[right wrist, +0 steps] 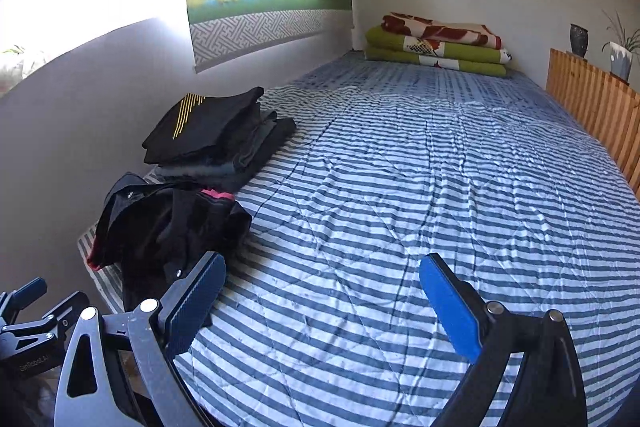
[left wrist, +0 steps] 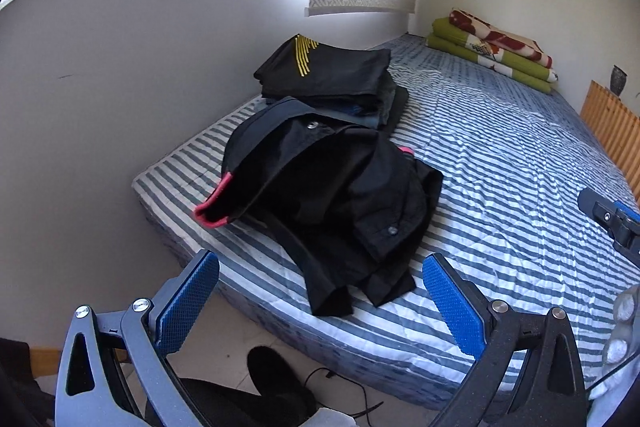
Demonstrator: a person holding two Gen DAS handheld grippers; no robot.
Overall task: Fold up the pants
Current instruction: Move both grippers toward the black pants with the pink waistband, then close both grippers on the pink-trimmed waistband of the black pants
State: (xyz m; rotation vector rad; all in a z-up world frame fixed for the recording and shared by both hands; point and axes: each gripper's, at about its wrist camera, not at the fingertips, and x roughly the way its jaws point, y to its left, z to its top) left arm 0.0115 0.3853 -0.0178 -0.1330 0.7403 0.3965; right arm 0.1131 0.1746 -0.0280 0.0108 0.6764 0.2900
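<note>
A crumpled pair of black pants (left wrist: 332, 199) with red-pink trim lies in a heap near the bed's left corner, and shows too in the right wrist view, pants (right wrist: 168, 227). My left gripper (left wrist: 320, 267) is open, hovering just short of the heap's near edge, its blue pads empty. My right gripper (right wrist: 322, 269) is open over bare striped bedding, to the right of the pants. Part of the right gripper (left wrist: 612, 223) appears at the right edge of the left wrist view.
Behind the heap sits a stack of folded dark clothes (left wrist: 332, 79) with yellow stripes on top. The striped mattress (right wrist: 420, 187) runs to folded green and red blankets (right wrist: 436, 47) at the far end. A wooden headboard (right wrist: 592, 107) lines the right side. A black shoe (left wrist: 276, 375) and cable lie on the floor.
</note>
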